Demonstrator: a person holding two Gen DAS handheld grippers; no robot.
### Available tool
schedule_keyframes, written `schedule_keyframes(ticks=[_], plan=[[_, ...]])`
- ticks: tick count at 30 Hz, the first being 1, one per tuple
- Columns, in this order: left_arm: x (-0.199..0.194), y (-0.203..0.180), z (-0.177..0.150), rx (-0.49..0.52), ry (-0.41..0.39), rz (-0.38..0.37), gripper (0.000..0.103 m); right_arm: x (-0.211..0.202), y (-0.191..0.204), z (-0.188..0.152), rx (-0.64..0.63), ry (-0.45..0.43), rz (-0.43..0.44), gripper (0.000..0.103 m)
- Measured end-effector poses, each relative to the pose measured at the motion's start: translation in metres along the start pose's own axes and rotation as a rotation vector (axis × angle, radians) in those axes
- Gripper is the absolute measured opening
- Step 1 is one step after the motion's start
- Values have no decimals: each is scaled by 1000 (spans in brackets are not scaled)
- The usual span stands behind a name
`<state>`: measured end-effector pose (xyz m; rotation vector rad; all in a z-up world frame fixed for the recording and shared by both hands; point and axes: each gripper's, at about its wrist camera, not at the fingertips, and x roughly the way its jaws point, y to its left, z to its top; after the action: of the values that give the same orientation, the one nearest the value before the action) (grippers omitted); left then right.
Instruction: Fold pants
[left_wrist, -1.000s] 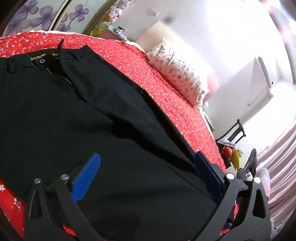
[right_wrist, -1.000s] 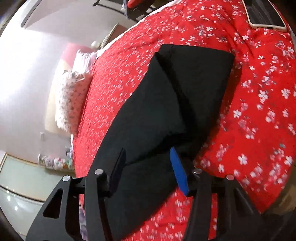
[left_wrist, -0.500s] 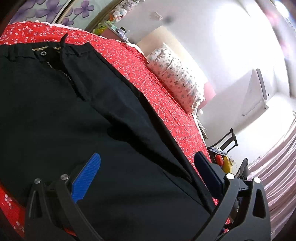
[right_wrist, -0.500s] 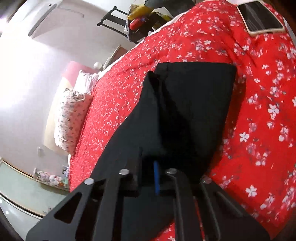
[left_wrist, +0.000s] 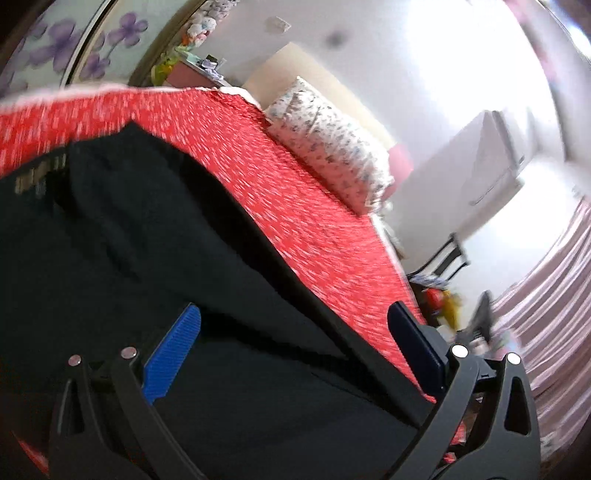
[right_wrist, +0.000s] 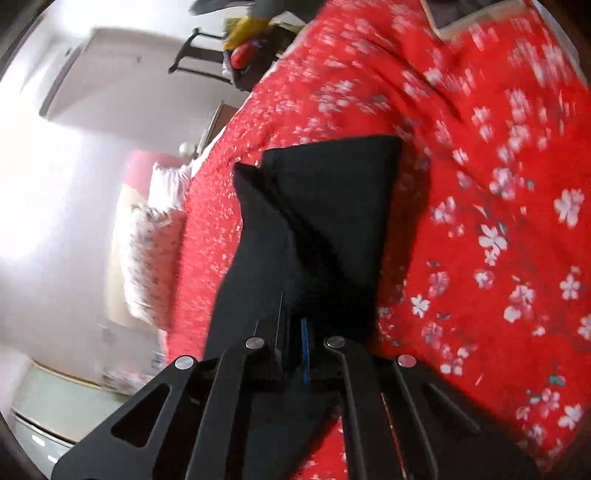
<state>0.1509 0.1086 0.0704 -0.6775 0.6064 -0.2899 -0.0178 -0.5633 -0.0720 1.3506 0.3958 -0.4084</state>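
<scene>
Red floral bedspread (right_wrist: 498, 221) carries the black pants (right_wrist: 314, 221), legs doubled over, cuffs stacked unevenly, blurred waistband seen in left view. Left gripper (left_wrist: 295, 332) spread wide above the fabric. Right gripper (right_wrist: 293, 339) pinched on a leg fold.

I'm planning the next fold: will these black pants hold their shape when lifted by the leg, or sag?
The black pants will probably sag: the leg already creases and drapes where the right gripper pinches it. They look thin, so likely light. On the red floral bedspread the cloth may drag rather than slide, so the open left gripper could support the waist end.
</scene>
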Motion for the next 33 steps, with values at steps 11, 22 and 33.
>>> schedule_keyframes(ticks=[11,22,33], plan=[[149,44,110,-207,206,219,101,9,22,5,-138,6,-75,4],[235,68,137,-191,289,571,58,17,35,5,-245,-1,-139,5],[192,62,128,-132,222,519,7,17,40,10,-261,-15,-110,5]])
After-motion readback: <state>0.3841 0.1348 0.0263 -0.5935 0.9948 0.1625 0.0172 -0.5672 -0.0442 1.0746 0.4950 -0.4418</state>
